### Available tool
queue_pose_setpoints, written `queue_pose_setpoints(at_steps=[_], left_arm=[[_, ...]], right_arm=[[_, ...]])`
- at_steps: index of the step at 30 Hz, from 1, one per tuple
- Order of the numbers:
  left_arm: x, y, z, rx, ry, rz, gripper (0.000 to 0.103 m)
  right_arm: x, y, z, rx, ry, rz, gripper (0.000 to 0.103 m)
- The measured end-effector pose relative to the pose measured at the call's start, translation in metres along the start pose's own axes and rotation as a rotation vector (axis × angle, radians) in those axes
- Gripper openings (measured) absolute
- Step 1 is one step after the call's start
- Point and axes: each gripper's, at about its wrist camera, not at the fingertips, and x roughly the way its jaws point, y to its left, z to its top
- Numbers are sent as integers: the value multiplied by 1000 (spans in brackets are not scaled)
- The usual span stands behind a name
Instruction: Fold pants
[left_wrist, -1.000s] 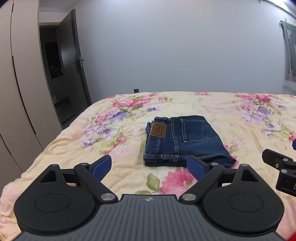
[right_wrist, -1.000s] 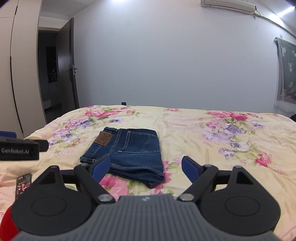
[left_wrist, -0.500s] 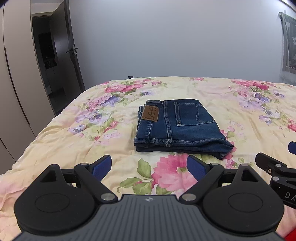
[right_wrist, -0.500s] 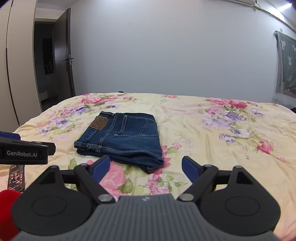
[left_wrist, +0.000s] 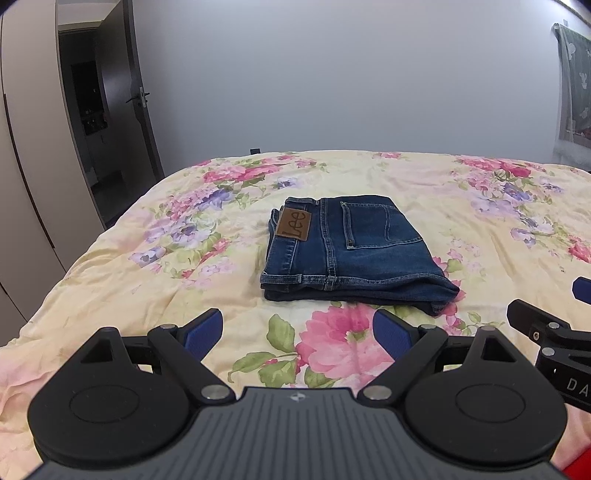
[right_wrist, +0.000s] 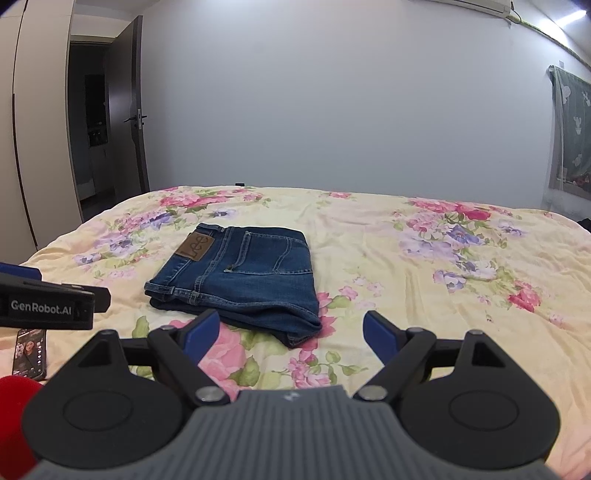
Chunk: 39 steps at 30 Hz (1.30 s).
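The blue jeans (left_wrist: 351, 251) lie folded into a compact rectangle on the floral bedspread (left_wrist: 147, 280), brown Lee patch facing up at their left. They also show in the right wrist view (right_wrist: 240, 273). My left gripper (left_wrist: 297, 332) is open and empty, held above the bed a short way in front of the jeans. My right gripper (right_wrist: 291, 332) is open and empty, just in front of the jeans' near right corner. Neither gripper touches the jeans.
A phone (right_wrist: 29, 350) lies on the bed at the near left edge. A wardrobe (left_wrist: 29, 166) and an open dark door (left_wrist: 110, 122) stand at the left. A grey wall lies beyond the bed. A curtain (right_wrist: 570, 129) hangs at the right.
Both grippers have drawn back and shifted slightly; the jeans now sit a little farther ahead in both views. The jeans have not moved on the bed. Both jaws stay open.
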Motion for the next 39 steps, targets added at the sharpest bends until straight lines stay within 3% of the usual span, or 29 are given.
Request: queue_pose_setpoints(at_steps=[39], left_arm=[[-4, -3, 0, 12, -3, 2, 103]], right_arm=[[-12, -3, 4, 18, -26, 10, 81]])
